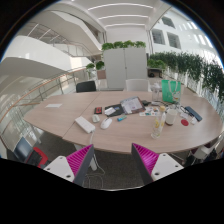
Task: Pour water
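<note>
While gripper (112, 160) gapes, bottle (160, 123) stands well beyond fingers.

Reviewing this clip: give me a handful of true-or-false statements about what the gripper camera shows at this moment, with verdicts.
1. The gripper holds nothing between its fingers. True: the pink pads stand apart with only empty space between them.
2. The table lies beyond the fingers, not yet reached. True.
3. A green cup stands at the far right end of the table. True.
4. The gripper is shut on a bottle. False: the bottle stands on the table, ahead of the fingers.
5. The table bears only the bottle. False: a laptop, papers and other small things lie on it.
</note>
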A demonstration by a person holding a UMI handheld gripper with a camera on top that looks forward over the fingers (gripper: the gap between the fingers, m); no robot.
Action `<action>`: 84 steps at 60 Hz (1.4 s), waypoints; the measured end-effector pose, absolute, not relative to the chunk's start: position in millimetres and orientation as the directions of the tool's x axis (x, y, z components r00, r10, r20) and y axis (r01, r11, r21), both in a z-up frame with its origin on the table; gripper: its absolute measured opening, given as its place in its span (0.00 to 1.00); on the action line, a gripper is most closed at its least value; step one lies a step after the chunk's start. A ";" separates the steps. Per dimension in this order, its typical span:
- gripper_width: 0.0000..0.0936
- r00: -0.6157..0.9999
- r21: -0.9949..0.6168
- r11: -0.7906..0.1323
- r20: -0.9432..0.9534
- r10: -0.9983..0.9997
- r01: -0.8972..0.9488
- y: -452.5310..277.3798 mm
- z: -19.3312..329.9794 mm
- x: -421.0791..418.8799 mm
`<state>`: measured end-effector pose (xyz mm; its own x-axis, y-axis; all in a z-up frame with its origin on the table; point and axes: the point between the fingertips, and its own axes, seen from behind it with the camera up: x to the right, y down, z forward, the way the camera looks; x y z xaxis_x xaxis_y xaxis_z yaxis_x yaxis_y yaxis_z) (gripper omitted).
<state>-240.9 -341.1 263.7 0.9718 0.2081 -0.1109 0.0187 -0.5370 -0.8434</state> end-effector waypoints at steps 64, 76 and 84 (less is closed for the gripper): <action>0.49 0.998 -0.977 -0.208 0.029 0.054 0.040 34.0 70.1 -27.0; 0.42 0.985 -0.939 -0.340 -0.110 0.133 -0.059 49.8 74.2 -51.1; 0.42 0.880 -0.850 -0.349 -0.459 0.122 -0.395 79.1 146.0 -42.0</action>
